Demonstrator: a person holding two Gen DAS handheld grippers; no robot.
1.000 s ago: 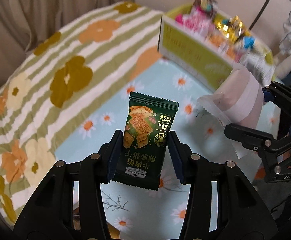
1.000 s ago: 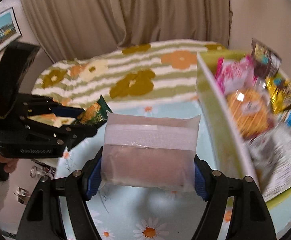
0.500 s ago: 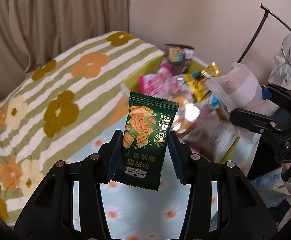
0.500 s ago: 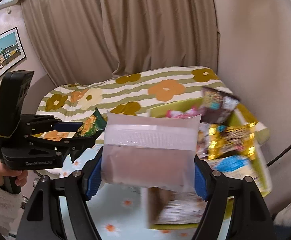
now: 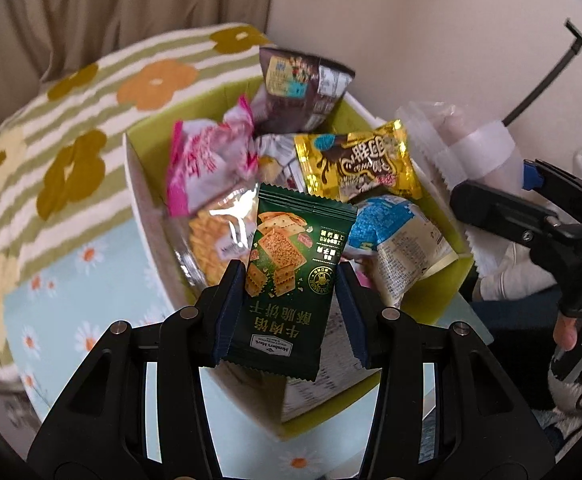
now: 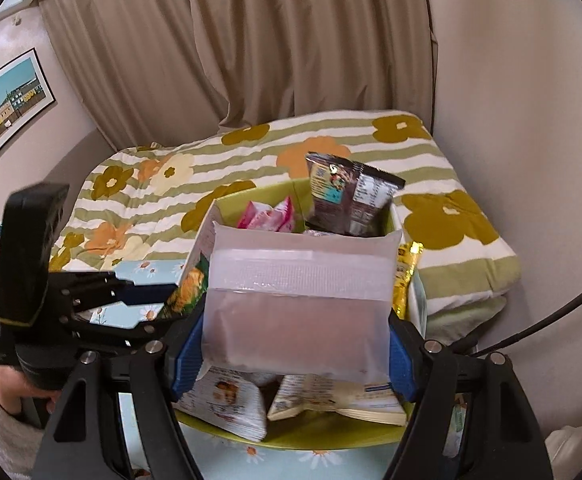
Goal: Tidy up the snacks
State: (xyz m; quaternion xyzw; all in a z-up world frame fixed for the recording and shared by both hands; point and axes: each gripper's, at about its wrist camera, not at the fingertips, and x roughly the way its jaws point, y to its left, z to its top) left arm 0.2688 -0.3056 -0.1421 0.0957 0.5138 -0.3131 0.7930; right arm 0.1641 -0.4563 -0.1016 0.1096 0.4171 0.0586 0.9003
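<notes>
My left gripper (image 5: 289, 312) is shut on a dark green cracker packet (image 5: 291, 280) and holds it over the near side of a lime-green snack box (image 5: 143, 208). My right gripper (image 6: 291, 344) is shut on a frosted translucent pouch (image 6: 297, 304) with pinkish contents, held above the same box (image 6: 227, 200). The pouch also shows in the left wrist view (image 5: 463, 148) at the box's right side. The box holds several packets: pink (image 5: 207, 164), gold (image 5: 355, 164), brown (image 5: 299, 84) and blue-white (image 5: 395, 240).
The box stands on a pale blue daisy tablecloth (image 5: 75, 300). Behind it lies a green-striped floral blanket (image 6: 275, 148). Beige curtains (image 6: 251, 40) and a wall close the back and right. The left gripper's body (image 6: 43, 280) sits left of the pouch.
Both grippers have moved forward with their packets, from beside the box to above it. The box now fills the middle of both views.
</notes>
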